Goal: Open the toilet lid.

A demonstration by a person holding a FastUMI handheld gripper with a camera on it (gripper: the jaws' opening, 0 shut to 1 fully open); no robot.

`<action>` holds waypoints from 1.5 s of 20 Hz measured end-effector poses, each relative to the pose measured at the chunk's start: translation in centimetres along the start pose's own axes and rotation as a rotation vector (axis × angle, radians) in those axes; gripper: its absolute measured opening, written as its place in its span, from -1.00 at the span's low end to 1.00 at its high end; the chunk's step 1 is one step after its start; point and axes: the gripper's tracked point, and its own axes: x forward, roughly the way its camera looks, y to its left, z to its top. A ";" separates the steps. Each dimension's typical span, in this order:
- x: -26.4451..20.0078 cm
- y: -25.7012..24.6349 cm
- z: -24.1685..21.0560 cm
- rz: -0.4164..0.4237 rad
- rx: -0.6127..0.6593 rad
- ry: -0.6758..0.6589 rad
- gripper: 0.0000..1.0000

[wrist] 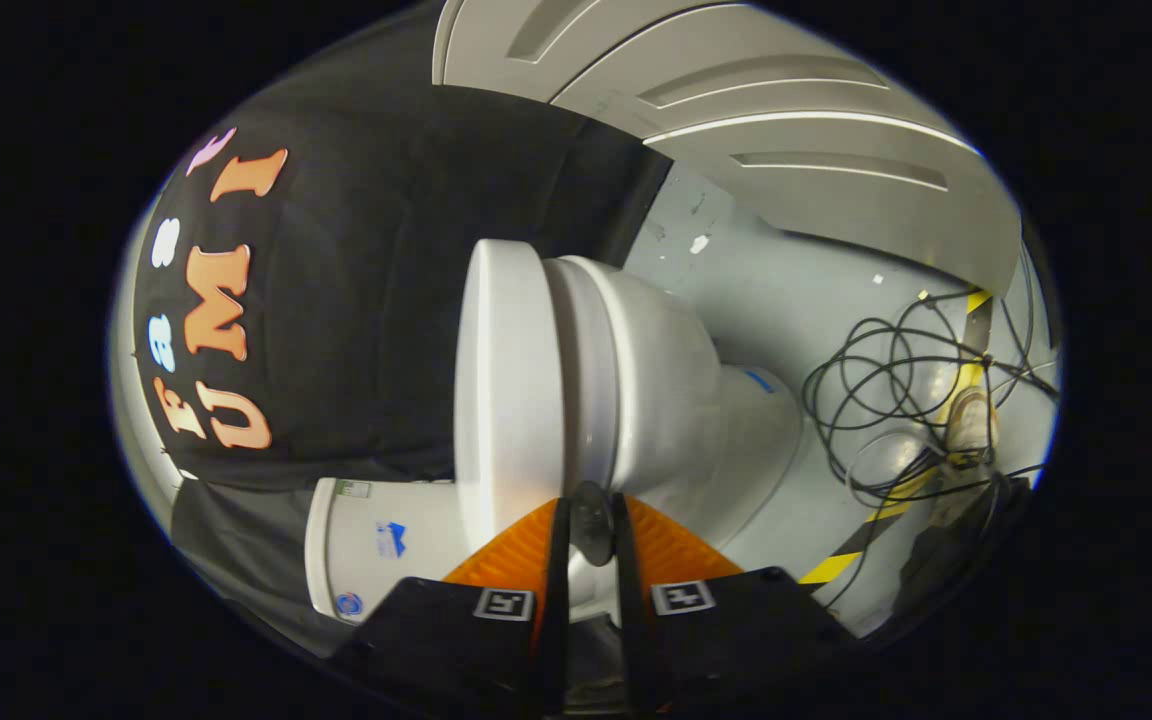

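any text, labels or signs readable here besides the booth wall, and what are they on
No text here can be quoted.
Toilet tank: a blue logo sticker, a round sticker and a small label, all too small and blurred to read.
Toilet base: a small blue mark, unreadable.
Gripper: two square black-and-white marker tags, patterns rather than words; its fingers sit close together around a small knob at the toilet lid edge.
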 end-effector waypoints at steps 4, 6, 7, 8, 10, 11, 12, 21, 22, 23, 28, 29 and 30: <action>0.1 0.5 -0.4 0.024 0.010 0.006 -0.66; -0.7 1.1 -0.2 0.037 -0.003 -0.011 -0.83; -0.5 1.0 -0.1 0.037 -0.018 -0.018 -0.84; -0.4 1.0 -0.1 0.032 -0.019 -0.020 -0.83; -0.2 1.0 -0.1 0.028 0.010 -0.020 -0.83; -0.2 1.0 0.0 0.028 0.014 -0.018 -0.83; -0.3 1.1 -0.1 0.033 0.012 -0.017 -0.83; -0.5 1.6 -0.4 0.036 0.032 -0.012 -0.83; -0.4 1.7 -0.4 0.033 0.025 -0.017 -0.84; -0.6 1.9 -0.4 0.032 0.019 -0.024 -0.84; -1.3 3.4 -0.6 0.028 -0.054 -0.073 -0.83; -1.4 3.4 -0.6 0.019 -0.069 -0.081 -0.83; -1.5 3.6 -0.6 0.010 -0.084 -0.085 -0.83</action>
